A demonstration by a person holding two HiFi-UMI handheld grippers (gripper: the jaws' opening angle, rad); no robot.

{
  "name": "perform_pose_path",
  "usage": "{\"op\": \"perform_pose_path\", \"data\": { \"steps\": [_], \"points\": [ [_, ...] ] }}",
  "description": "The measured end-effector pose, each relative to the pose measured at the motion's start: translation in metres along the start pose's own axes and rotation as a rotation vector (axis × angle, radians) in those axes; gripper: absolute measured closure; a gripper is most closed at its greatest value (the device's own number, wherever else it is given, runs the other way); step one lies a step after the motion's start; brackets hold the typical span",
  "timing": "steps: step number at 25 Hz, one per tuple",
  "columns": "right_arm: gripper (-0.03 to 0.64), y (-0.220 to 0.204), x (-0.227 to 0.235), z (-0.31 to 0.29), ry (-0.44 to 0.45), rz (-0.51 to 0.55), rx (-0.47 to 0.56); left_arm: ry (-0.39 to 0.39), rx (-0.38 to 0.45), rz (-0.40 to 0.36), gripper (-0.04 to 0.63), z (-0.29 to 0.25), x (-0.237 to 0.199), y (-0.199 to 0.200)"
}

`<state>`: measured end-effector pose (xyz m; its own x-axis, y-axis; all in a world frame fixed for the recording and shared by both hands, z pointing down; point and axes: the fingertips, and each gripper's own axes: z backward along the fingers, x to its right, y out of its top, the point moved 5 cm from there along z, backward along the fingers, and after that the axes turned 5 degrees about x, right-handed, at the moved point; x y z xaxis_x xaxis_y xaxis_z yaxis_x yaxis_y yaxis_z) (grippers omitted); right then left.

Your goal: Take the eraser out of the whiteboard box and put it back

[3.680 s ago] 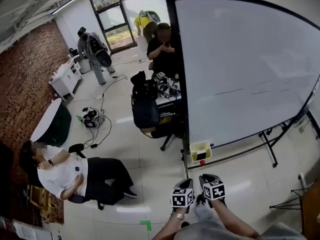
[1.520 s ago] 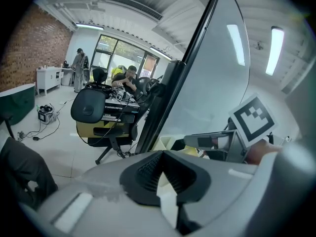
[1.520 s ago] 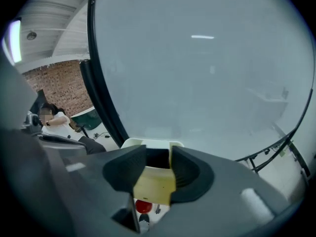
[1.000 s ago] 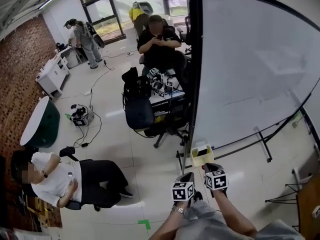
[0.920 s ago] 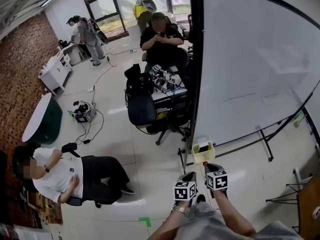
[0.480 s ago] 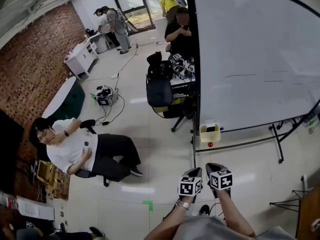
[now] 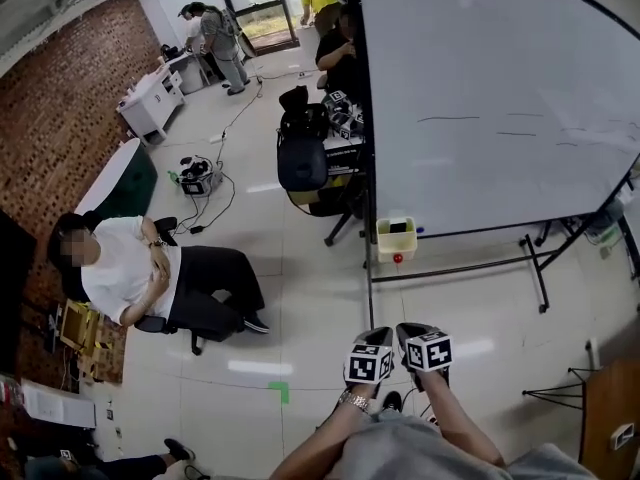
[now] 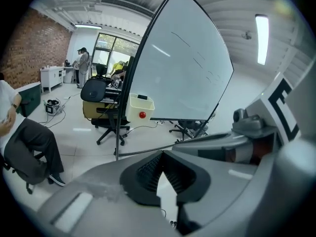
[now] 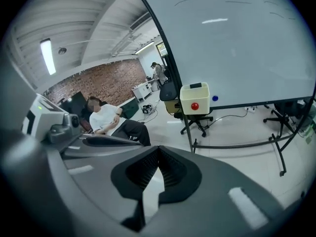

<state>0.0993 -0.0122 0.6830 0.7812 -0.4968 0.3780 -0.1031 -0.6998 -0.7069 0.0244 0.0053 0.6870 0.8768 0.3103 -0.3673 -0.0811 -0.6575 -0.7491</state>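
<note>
A cream whiteboard box (image 7: 396, 240) with a red dot hangs at the lower left corner of the whiteboard (image 7: 480, 98). A black eraser (image 7: 398, 227) lies in its top. The left gripper view shows the box (image 8: 140, 107) and eraser (image 8: 142, 97) well ahead. In the right gripper view the box (image 9: 195, 98) and eraser (image 9: 196, 85) are just as far off. My left gripper (image 7: 376, 336) and right gripper (image 7: 410, 332) are side by side over the floor, both shut and empty, well short of the box.
A person in a white shirt (image 7: 130, 273) sits on a chair at the left. A black office chair with a bag (image 7: 303, 163) stands behind the board's post. The board's stand legs (image 7: 455, 268) run across the floor. Other people are at the back.
The head view has swung and the box now sits higher and further left in it. Both grippers stay shut, side by side, carried along over the floor.
</note>
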Motion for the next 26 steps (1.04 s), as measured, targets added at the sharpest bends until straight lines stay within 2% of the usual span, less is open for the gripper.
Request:
{"op": "perform_pose_path", "data": {
  "steps": [4, 12, 26],
  "points": [
    [0.614, 0.022, -0.010, 0.003, -0.013, 0.063, 0.019, -0.014, 0.041, -0.019, 0.589, 0.003, 0.003, 0.018],
    [0.614, 0.026, -0.038, -0.010, 0.036, 0.095, 0.005, 0.021, 0.075, -0.003, 0.589, 0.020, -0.024, 0.027],
    [0.614, 0.019, -0.041, -0.006, 0.050, 0.079, 0.016, 0.024, 0.088, -0.013, 0.589, 0.024, -0.023, 0.025]
  ]
}}
